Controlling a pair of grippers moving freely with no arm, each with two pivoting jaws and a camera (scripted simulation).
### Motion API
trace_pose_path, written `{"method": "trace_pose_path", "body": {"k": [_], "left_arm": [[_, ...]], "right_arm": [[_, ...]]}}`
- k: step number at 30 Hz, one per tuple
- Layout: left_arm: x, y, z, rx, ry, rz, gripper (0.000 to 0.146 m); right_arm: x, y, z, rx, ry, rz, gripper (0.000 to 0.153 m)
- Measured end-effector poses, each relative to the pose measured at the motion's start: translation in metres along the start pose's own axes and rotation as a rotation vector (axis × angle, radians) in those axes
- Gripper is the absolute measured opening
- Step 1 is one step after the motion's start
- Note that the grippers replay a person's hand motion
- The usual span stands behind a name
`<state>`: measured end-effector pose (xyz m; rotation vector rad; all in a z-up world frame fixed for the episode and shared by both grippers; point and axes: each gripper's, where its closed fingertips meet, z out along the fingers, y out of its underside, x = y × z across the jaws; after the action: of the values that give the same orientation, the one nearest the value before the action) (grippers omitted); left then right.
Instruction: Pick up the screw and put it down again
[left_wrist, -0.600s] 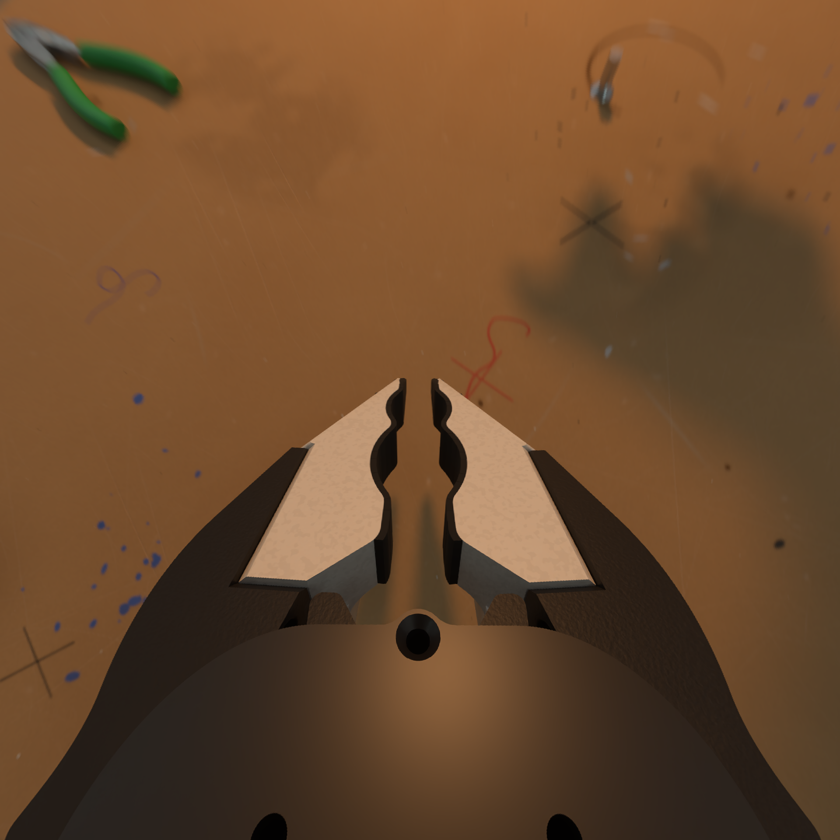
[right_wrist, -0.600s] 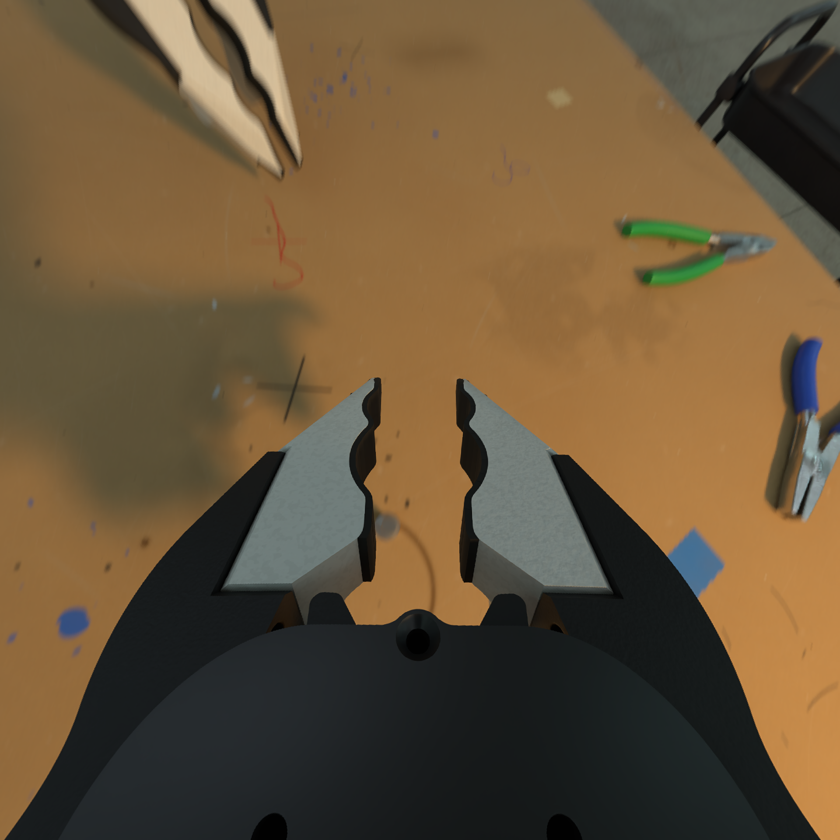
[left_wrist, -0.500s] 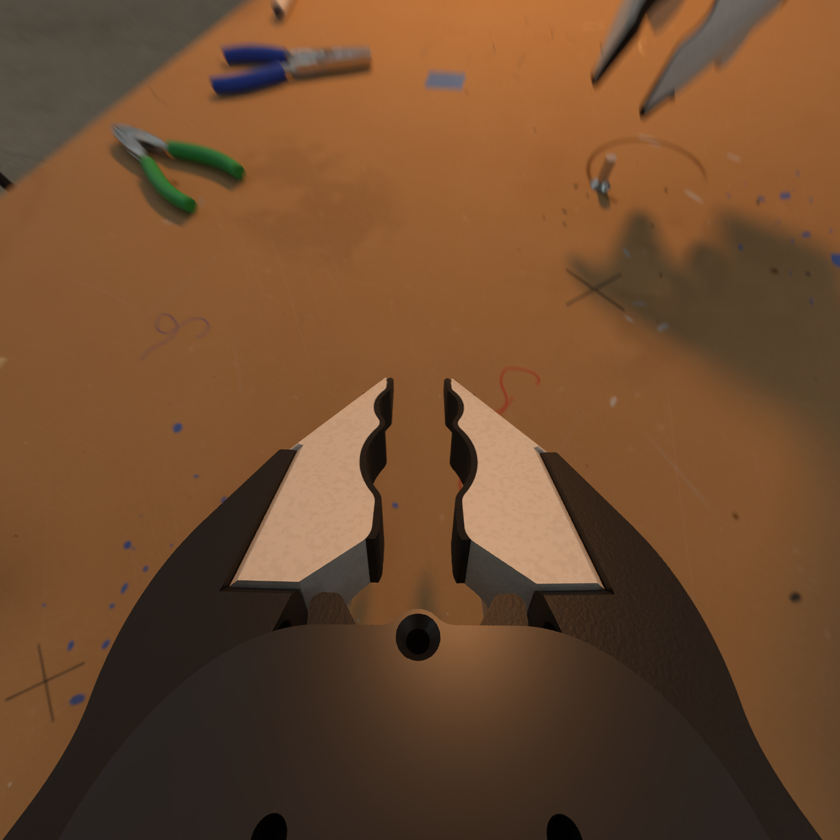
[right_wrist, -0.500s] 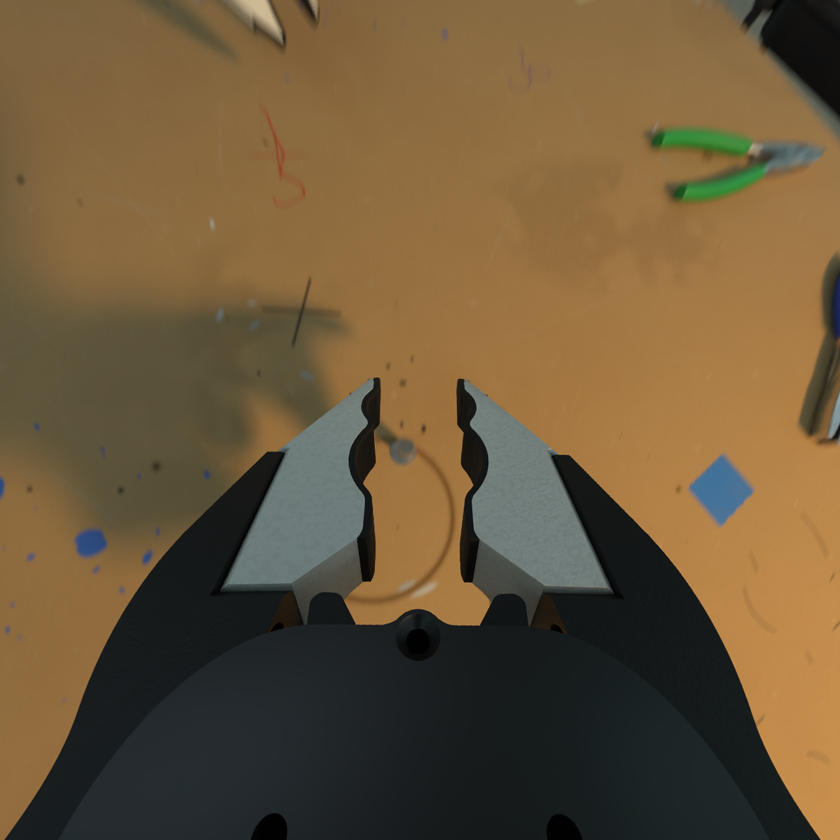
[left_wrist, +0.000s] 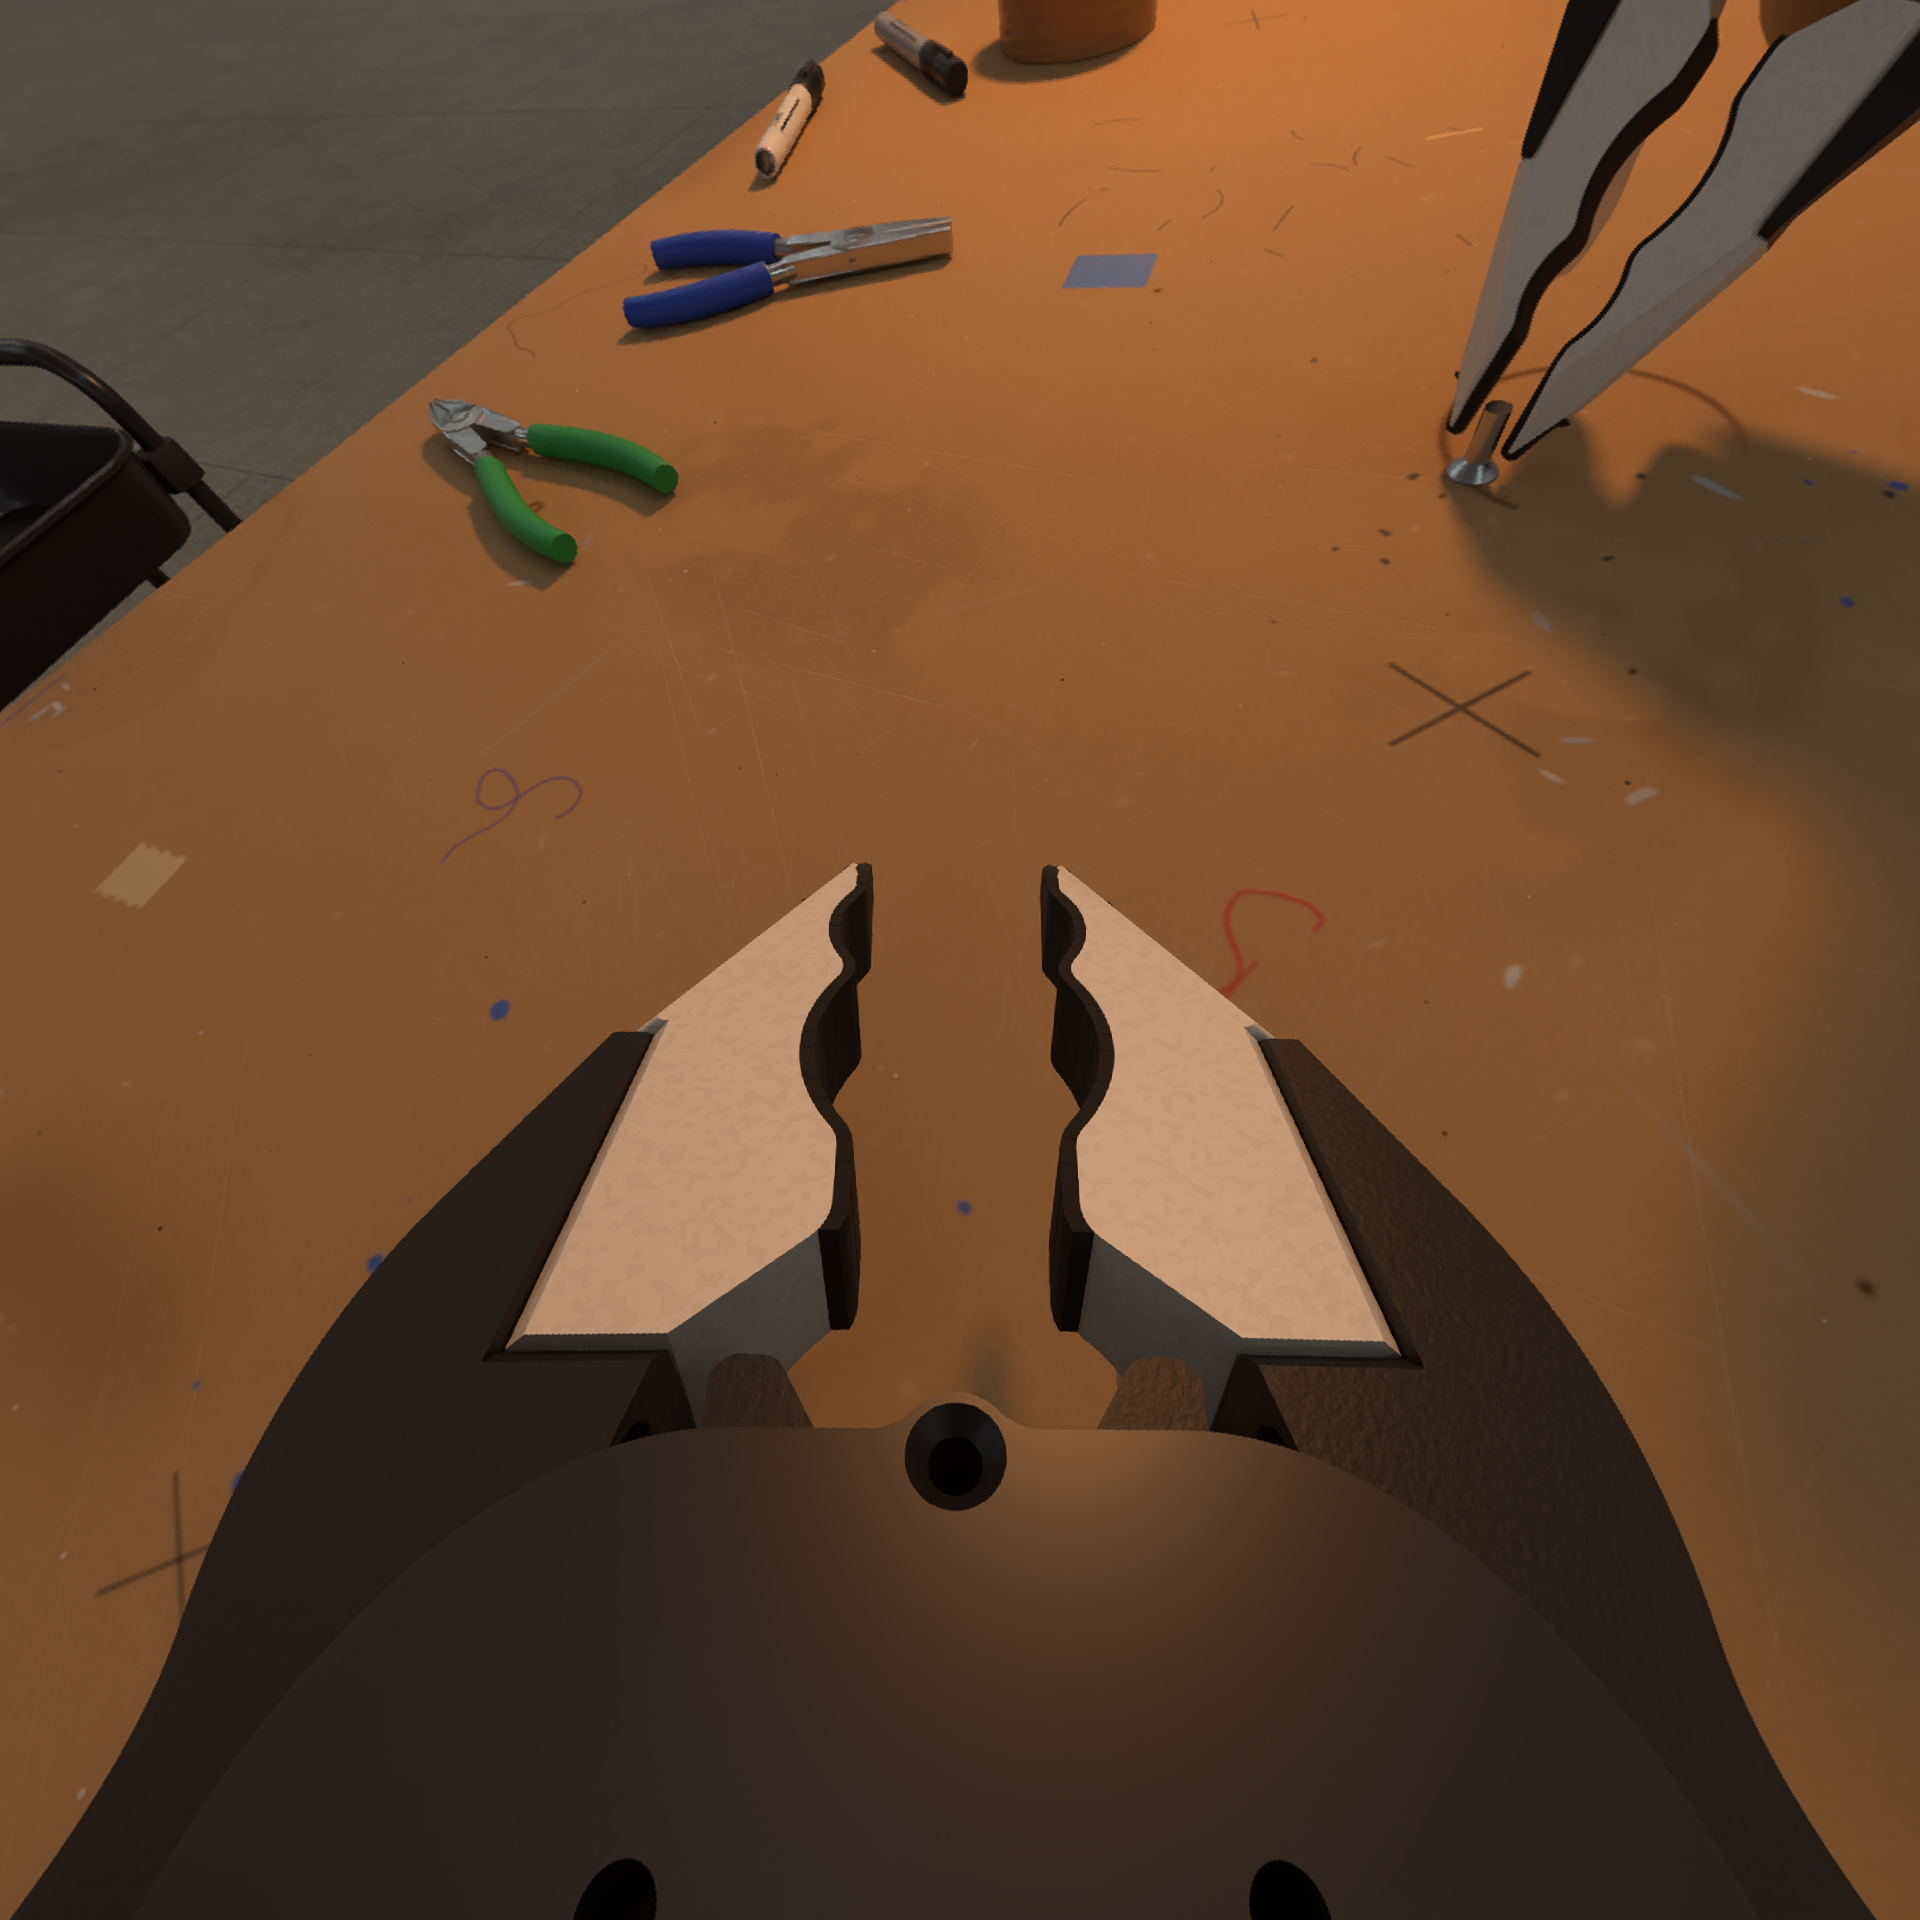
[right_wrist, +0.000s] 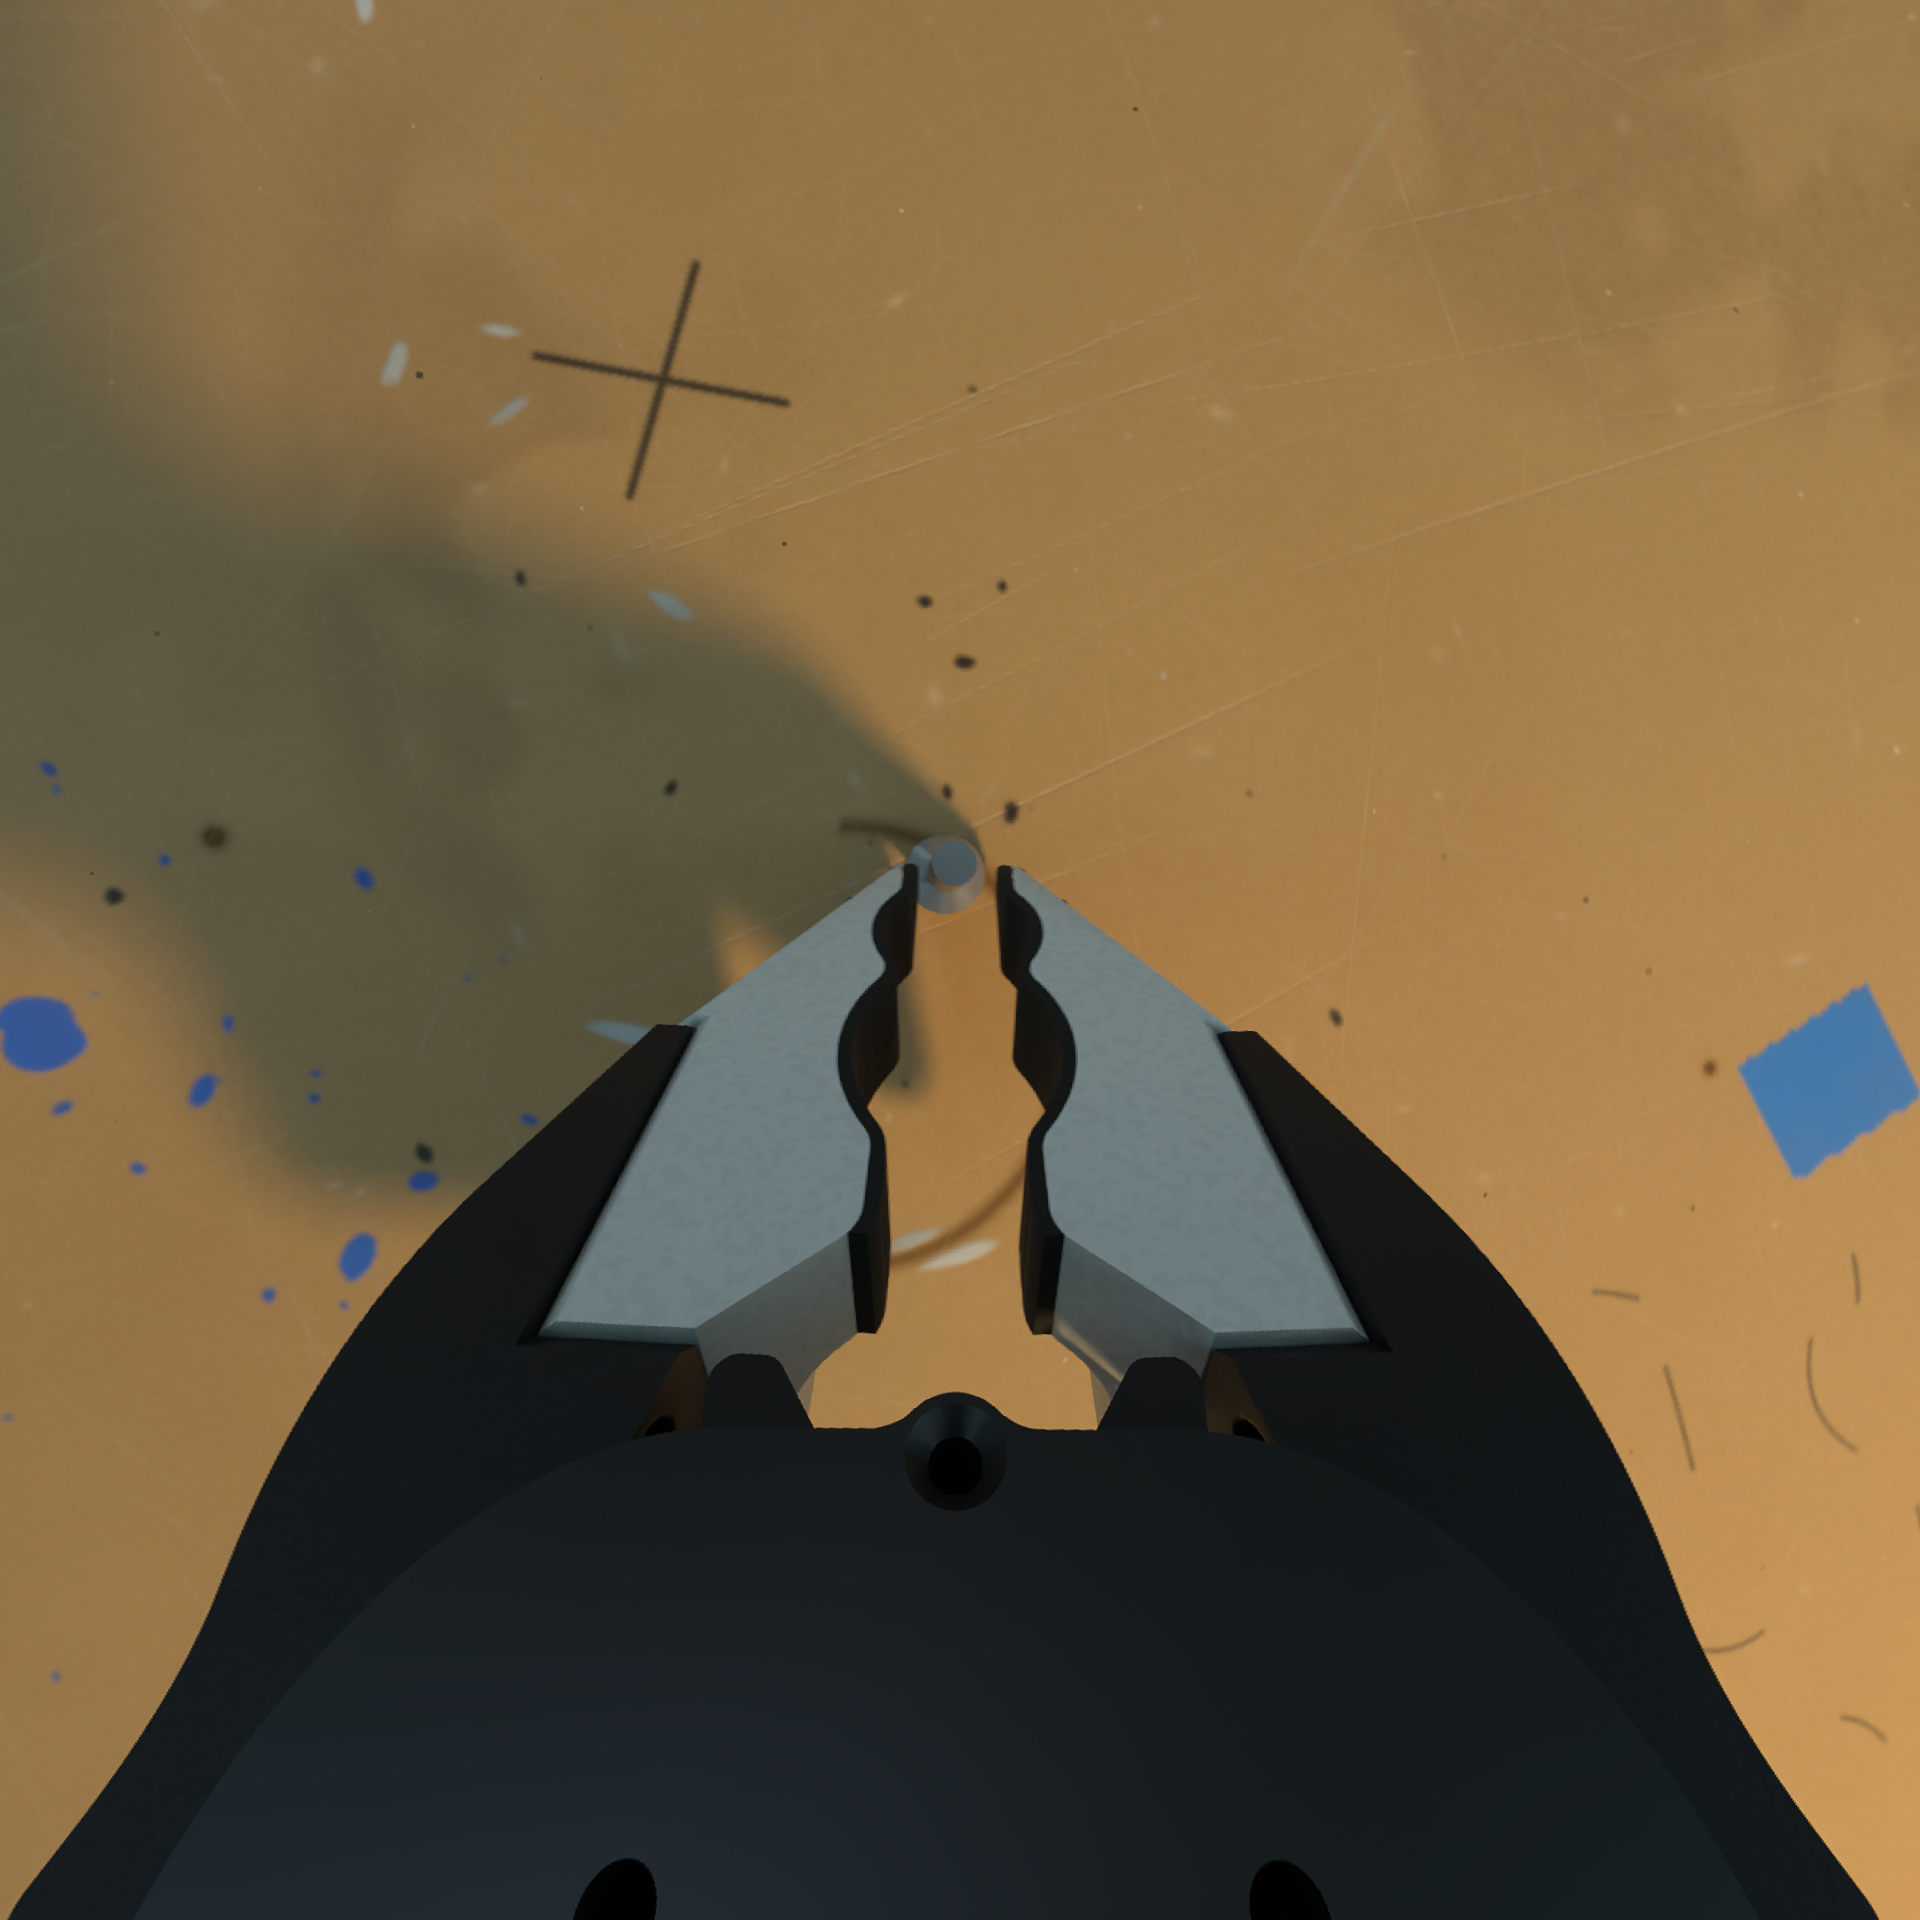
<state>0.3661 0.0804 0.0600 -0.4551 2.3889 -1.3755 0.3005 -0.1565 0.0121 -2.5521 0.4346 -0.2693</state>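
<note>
The small silver screw (left_wrist: 1472, 473) stands head down on the orange table, shank up, at the far right of the left wrist view. In the right wrist view the screw (right_wrist: 951, 868) sits right at my fingertips. My right gripper (right_wrist: 956, 883) straddles the shank with its jaws narrowed. A thin gap shows on each side, so it is open. It also shows in the left wrist view (left_wrist: 1488, 436), tips down at the table. My left gripper (left_wrist: 956, 883) is open and empty, hovering well away from the screw.
Green-handled pliers (left_wrist: 551, 468) and blue-handled pliers (left_wrist: 769, 265) lie at the far left. Two markers (left_wrist: 790, 120), an orange container (left_wrist: 1075, 26) and a blue tape square (right_wrist: 1829, 1081) are farther back. The table edge and a black chair (left_wrist: 73, 488) are at the left.
My right gripper has come down over the screw and narrowed its jaws around the shank. My left gripper has pulled back, so more of the table shows, and has opened wider.
</note>
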Motion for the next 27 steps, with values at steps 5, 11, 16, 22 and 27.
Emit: {"method": "trace_pose_path", "body": {"k": [5, 11, 16, 22, 27], "left_arm": [[-0.007, 0.000, -0.003, 0.003, -0.026, 0.000, 0.030], [-0.016, -0.001, -0.006, 0.010, -0.078, -0.002, 0.027], [-0.019, 0.004, -0.005, -0.011, -0.087, -0.001, 0.027], [-0.018, 0.007, -0.001, -0.023, -0.091, 0.022, 0.026], [-0.019, 0.008, -0.001, -0.018, -0.104, 0.027, 0.025]], "right_arm": [[0.005, -0.013, 0.007, -0.015, 0.009, -0.026, 0.008], [0.017, -0.036, 0.015, 0.036, 0.040, -0.042, 0.008], [0.019, -0.036, 0.025, 0.005, 0.044, -0.094, 0.008], [0.016, -0.036, 0.024, -0.008, 0.018, -0.215, 0.008], [0.018, -0.035, 0.021, -0.057, -0.051, -0.387, 0.008]]}}
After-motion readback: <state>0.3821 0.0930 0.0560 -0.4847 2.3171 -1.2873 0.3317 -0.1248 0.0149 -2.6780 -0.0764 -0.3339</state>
